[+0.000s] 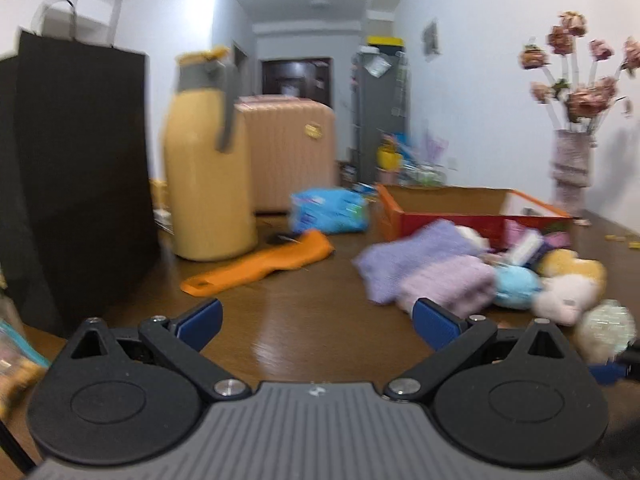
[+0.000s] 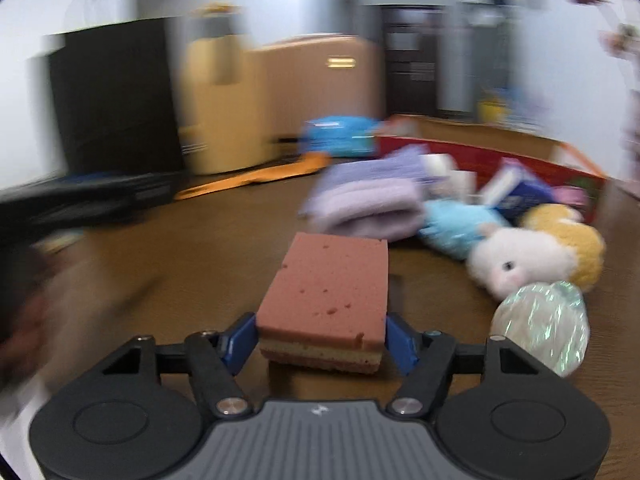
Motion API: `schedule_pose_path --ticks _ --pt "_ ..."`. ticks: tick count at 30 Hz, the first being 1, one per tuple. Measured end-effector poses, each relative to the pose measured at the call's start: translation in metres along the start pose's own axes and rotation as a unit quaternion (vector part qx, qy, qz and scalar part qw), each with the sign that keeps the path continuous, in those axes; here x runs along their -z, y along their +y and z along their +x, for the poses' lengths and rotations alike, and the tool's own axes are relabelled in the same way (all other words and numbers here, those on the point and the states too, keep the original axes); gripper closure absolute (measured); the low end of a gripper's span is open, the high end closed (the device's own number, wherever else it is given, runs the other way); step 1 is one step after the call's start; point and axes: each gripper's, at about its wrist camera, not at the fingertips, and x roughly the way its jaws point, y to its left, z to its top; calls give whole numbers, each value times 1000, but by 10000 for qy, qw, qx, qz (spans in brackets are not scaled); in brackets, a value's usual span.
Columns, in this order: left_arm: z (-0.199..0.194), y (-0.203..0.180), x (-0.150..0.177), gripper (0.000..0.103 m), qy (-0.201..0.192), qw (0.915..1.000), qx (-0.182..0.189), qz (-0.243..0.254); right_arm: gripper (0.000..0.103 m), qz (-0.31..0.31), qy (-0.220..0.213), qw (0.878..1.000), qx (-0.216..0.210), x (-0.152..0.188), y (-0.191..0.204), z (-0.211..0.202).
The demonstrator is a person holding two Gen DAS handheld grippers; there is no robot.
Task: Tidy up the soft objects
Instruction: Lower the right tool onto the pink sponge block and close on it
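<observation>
A: Where is the sponge (image 2: pixel 326 304) sitting?

B: It is lying on the brown surface (image 2: pixel 224 240), between the blue pads of the right hand-held gripper (image 2: pixel 322 340), which are pressing its near sides. The left hand-held gripper (image 1: pixel 316 320) is hovering wide open, holding nothing.

A: How is it likely handling?

B: Probably light and squashy; gripping the flat side faces seems best.

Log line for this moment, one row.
left gripper: open, empty | right gripper: fingers around sponge | red box: behind soft pile
</observation>
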Motion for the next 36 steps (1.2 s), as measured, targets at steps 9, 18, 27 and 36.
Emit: schedule_pose_path --ticks 9,18,27,36 --pt "17 -48 14 6 828 9821 1676 -229 28 681 -83 9943 818 19 -68 -55" --pt "2 -31 25 40 1474 9649 1623 -1447 57 1412 -650 9878 44 1 -65 -24" --pt "-1 -37 30 63 1607 9563 1884 -1558 72 1928 -479 9799 -164 24 -52 -36" --pt "-13 -28 27 28 1582 9600 1688 -1579 64 2220 -601 9731 100 30 -59 -43"
